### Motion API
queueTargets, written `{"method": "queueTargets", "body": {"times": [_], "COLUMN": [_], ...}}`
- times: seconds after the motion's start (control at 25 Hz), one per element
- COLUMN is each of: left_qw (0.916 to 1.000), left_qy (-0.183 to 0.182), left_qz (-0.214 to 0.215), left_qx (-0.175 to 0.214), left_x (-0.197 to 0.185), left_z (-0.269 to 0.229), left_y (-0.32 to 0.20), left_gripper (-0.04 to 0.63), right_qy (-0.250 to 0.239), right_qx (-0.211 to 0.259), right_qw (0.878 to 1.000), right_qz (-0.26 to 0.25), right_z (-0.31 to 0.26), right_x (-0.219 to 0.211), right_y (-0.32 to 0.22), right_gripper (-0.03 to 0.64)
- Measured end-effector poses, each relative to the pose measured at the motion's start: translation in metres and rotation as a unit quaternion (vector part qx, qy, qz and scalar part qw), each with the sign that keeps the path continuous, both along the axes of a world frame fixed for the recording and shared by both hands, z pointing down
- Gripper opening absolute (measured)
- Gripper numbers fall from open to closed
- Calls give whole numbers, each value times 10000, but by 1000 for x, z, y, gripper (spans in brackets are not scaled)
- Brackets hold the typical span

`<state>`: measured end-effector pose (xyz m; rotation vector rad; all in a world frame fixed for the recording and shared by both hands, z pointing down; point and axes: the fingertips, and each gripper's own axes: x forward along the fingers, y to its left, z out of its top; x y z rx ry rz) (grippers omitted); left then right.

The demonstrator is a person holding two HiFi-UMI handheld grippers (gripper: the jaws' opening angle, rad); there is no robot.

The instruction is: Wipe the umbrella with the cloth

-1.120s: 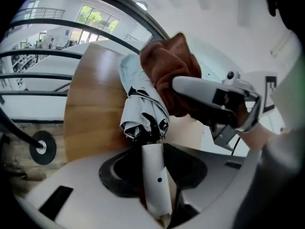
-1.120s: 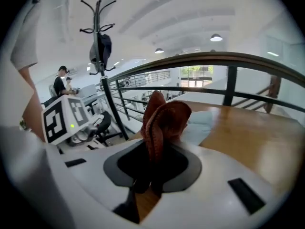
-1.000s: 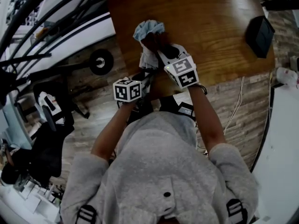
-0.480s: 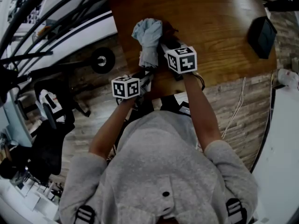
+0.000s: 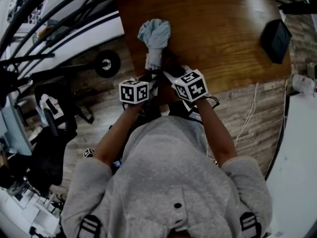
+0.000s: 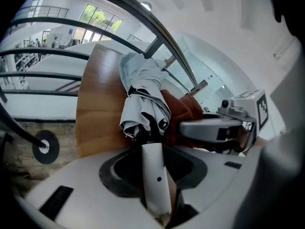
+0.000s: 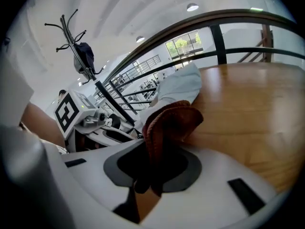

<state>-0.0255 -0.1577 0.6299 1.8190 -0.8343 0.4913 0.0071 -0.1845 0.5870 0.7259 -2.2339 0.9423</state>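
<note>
Item one, umbrella (image 5: 154, 33): folded, pale grey canopy bunched loosely with dark folds showing inside. It lies along the near-to-far line over the near left part of the table. Its bundled end points far and its white handle comes back towards me. I cannot tell whether the canopy rests on the wood.

Item two, cloth (image 7: 169, 123): reddish-brown, ribbed at the edge, doubled over into a pad. I see it against the right side of the umbrella, close to the handle end of the canopy.

Item three, left gripper (image 6: 156, 185): jaws set wide and closed around the umbrella's white handle, which runs straight out between them.

Item four, right gripper (image 7: 145, 180): jaws narrow, pinching the lower fold of the cloth, with the rest standing up out of the grip. It sits just right of the left gripper, and their marker cubes are nearly side by side.

Item five, table (image 5: 223, 29): brown wood with a glossy top. A black object (image 5: 275, 37) sits at its far right, well apart from the work.

Item six, surroundings: plank floor (image 5: 257, 113) with a thin cable (image 5: 250, 115) trailing on the right. There are dark railing bars (image 5: 49, 38) and a black wheel (image 5: 107, 63) to the left. A coat stand (image 7: 76, 37) stands off in the right gripper view. My operator's grey hooded top (image 5: 168, 182) fills the near edge.
</note>
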Motion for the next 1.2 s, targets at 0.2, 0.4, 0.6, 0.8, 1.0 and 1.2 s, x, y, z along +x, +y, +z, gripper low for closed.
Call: {"method": "queueTargets", "body": {"times": [0.2,0.4,0.6,0.8,1.0,1.2], "left_qw": [9965,9794,9534,9450,9340,9140], "left_qy": [-704,-1592,-2192,-2328,-2513,-2730], "left_qz": [304,946,1527,1665,1829,2110], "left_qx": [326,800,1402,1584,1764,2132], "left_x": [-1,2,10,8,6,15], "left_z": [-2,-3,-3,-3,-5,-8], "left_y": [-8,-8,-8,-7,-7,-10], "left_gripper": [152,156,156,156,156,156], "right_qy": [-450,-1002,-1064,-458,517,1128], "right_qx": [330,349,174,168,379,1313], "right_qw": [9983,9941,9941,9956,9791,9581], "right_qz": [165,-241,130,803,1928,2283], "right_z": [-40,-69,-61,-38,-22,-54], "right_x": [-5,-41,-39,16,111,160], "right_y": [-19,-31,-46,-54,-69,-98], "right_gripper": [89,89,89,89,89,89]}}
